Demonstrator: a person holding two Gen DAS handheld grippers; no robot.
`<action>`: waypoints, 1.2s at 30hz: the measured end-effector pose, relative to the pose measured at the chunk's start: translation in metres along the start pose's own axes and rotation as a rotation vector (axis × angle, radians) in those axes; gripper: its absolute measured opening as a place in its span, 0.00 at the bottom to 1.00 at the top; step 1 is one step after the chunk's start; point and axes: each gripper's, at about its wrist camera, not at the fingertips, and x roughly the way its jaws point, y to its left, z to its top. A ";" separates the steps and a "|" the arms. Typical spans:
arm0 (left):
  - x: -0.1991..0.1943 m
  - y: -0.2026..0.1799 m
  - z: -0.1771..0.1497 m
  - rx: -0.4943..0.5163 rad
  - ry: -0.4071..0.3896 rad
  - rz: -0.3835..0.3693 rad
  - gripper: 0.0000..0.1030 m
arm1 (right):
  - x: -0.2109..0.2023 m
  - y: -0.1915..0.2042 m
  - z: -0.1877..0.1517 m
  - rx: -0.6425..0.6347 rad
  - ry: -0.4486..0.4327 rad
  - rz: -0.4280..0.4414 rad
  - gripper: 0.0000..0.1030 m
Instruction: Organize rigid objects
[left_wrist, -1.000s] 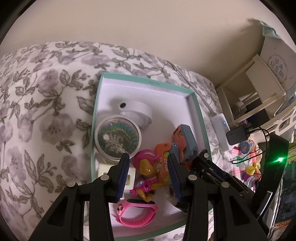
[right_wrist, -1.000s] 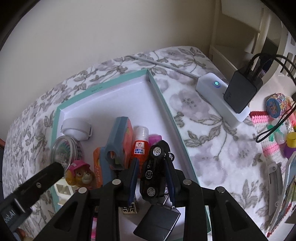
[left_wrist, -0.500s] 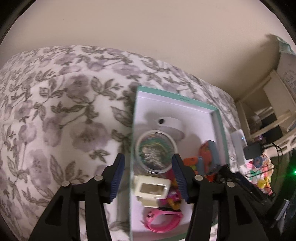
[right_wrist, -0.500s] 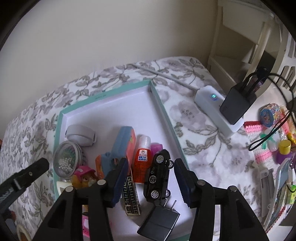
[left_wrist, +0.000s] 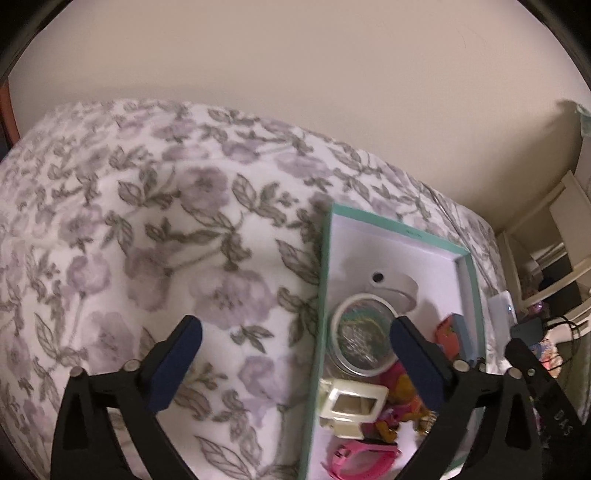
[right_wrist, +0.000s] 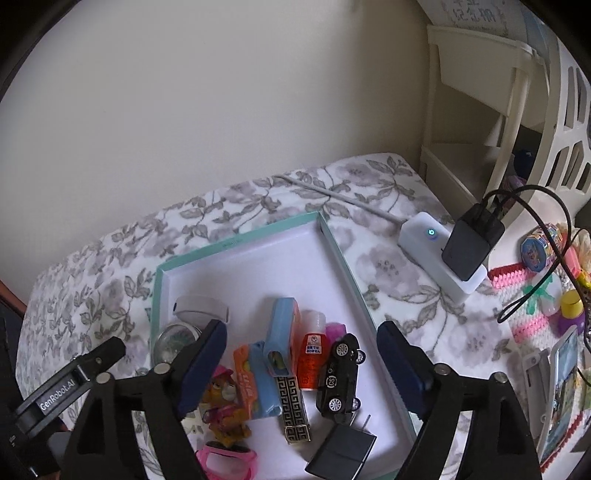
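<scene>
**Fingers wide on both sides, nothing held – box sits closer to your right**

Fingers of your right gripper (right_wrist: 301, 345) are spread wide apart, empty, hovering above the near half of the teal-rimmed box (right_wrist: 236, 242) that lies on the floral bedspread (right_wrist: 391, 266). Left gripper (left_wrist: 293, 341) is equally spread, empty, but off to the box's left: its left finger (left_wrist: 173, 363) hangs over bare bedspread, its right finger (left_wrist: 417, 360) over the round tin (left_wrist: 364, 341) near the box's left edge.

Contents crowd the near half of the box; far half toward the wall is bare white. In the right view, black toy car (right_wrist: 340, 373) lies just inside the right edge, long axis running near-to-far, roughly in line w/ your right fingers. Beside it, left: red glue bottle (right_wrist: 313, 356), then the gold-patterned bar (right_wrist: 293, 410), same orientation. Dog figurine (right_wrist: 223, 402) and pink watch (right_wrist: 227, 461) sit at the near-left corner; black plug (right_wrist: 341, 454) overhangs the near edge.

Judgement: right hand is the nearer one for the car, bottle or bar – they lie straight ahead, between the fingers. Since they run lengthwise along the fingers, you'd close across the short width, no wrist turn needed. Left hand would need to shift right before it's useful, prob. for the tin or figurine. Car and bottle nearly touch – watch for nudging one while taking the other.
</scene>
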 end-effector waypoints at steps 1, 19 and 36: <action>-0.001 0.001 0.001 0.008 -0.011 0.016 1.00 | 0.000 0.001 0.000 0.000 -0.003 0.002 0.88; -0.005 0.007 0.004 0.033 -0.009 0.061 1.00 | 0.001 0.011 -0.003 -0.020 0.001 0.028 0.95; -0.055 0.022 -0.013 0.061 -0.081 0.119 1.00 | -0.035 0.021 -0.023 -0.042 -0.008 0.039 0.95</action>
